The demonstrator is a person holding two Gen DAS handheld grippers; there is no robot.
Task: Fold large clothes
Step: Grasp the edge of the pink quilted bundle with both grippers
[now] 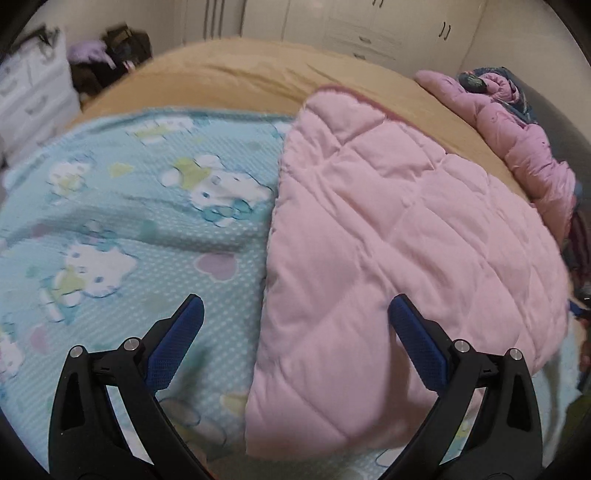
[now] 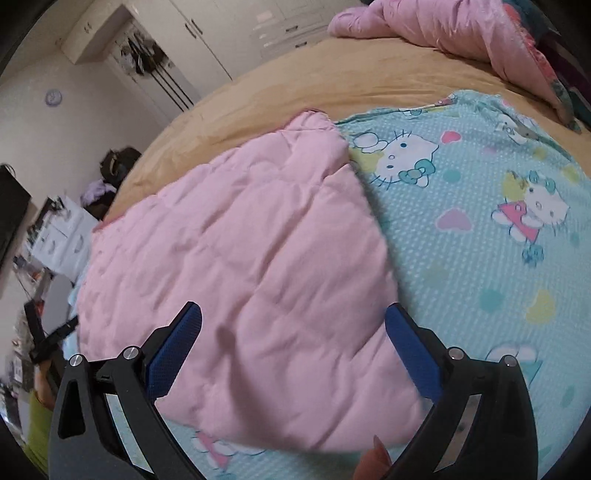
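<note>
A pink quilted blanket point(image 1: 399, 240) lies folded over on a light blue cartoon-cat sheet point(image 1: 122, 206), both spread on a tan bedcover point(image 1: 236, 77). My left gripper point(image 1: 295, 314) hovers open above the blanket's left folded edge, with nothing between its blue pads point(image 1: 184, 332). In the right wrist view the same pink blanket point(image 2: 240, 266) covers the left part of the blue sheet point(image 2: 480, 229). My right gripper point(image 2: 293, 321) is open over the blanket's near right part, holding nothing. A fingertip point(image 2: 373, 461) shows at the bottom edge.
A crumpled pink quilt point(image 1: 517, 122) is heaped along the bed's far right side, also seen as a pile point(image 2: 424, 26). White wardrobes point(image 1: 369, 29) line the back wall. A white drawer unit point(image 1: 29, 96) and dark bags point(image 1: 110, 55) stand left of the bed.
</note>
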